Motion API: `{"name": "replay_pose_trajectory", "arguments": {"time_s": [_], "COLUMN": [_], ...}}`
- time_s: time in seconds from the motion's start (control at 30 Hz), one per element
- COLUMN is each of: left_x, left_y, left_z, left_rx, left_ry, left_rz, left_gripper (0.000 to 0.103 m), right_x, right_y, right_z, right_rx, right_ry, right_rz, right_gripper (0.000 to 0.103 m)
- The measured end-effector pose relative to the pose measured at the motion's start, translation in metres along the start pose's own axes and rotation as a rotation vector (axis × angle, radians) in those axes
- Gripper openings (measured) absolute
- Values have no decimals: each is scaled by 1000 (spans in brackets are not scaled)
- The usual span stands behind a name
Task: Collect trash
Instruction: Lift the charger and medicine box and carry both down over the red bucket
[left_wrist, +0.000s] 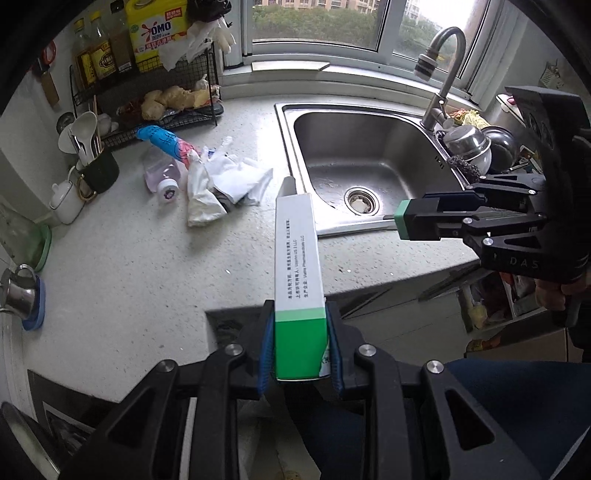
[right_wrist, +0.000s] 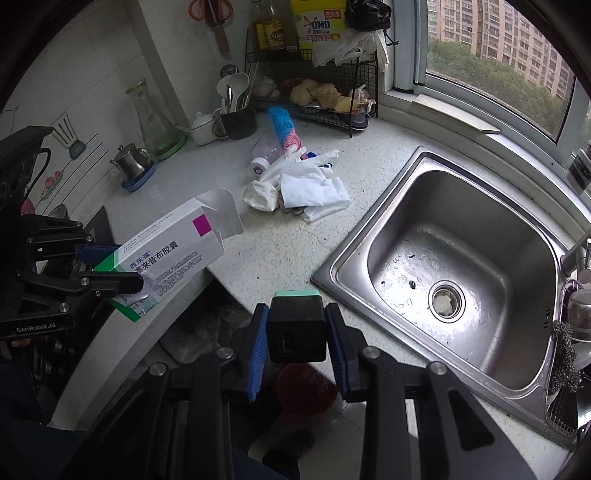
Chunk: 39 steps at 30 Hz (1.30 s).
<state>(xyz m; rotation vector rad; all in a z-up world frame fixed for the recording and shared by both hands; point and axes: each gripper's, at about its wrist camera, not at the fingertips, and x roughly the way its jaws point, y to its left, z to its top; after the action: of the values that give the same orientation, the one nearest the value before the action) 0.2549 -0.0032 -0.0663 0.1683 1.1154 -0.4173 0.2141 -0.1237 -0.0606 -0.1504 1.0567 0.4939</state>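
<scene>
Trash in your grips counts two pieces. One long white cardboard medicine box with a green end band (left_wrist: 298, 266) is clamped at its green end by your left gripper (left_wrist: 300, 345), open flap pointing away. One small black block with a mint-green cap (right_wrist: 297, 325) is pinched in your right gripper (right_wrist: 297, 345). Farther ahead, one heap of crumpled white paper towels (right_wrist: 306, 184) lies on the speckled countertop (left_wrist: 147, 258), beside one steel sink (right_wrist: 461, 277).

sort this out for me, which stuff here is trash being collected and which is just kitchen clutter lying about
Trash for the job: medicine box in left gripper; black block in right gripper; crumpled tissues; tipped bottle.

Just lying about: sink, spice rack, utensil cup, small kettle.
</scene>
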Motion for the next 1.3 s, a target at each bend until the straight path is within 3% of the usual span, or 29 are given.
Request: {"name": "replay_pose_trajectory", "arguments": {"time_s": [0.33, 0.67, 0.93, 1.3], "left_x": [-3, 25, 88, 194], "left_y": [-62, -67, -63, -50], "left_z": [-57, -113, -151, -174], "left_rx": [-2, -27, -75, -115], "left_ry": [30, 141, 235, 325], "left_rz": [-6, -56, -108, -152], "left_gripper": [23, 23, 23, 23], "right_x": [-8, 27, 74, 161], "right_y": [17, 33, 35, 14], "right_z": [-57, -95, -130, -166], "right_rx": [-44, 14, 37, 76], "right_ry": [46, 146, 228, 308], "right_rz": [36, 59, 66, 75], "right_gripper": [29, 29, 29, 29]}}
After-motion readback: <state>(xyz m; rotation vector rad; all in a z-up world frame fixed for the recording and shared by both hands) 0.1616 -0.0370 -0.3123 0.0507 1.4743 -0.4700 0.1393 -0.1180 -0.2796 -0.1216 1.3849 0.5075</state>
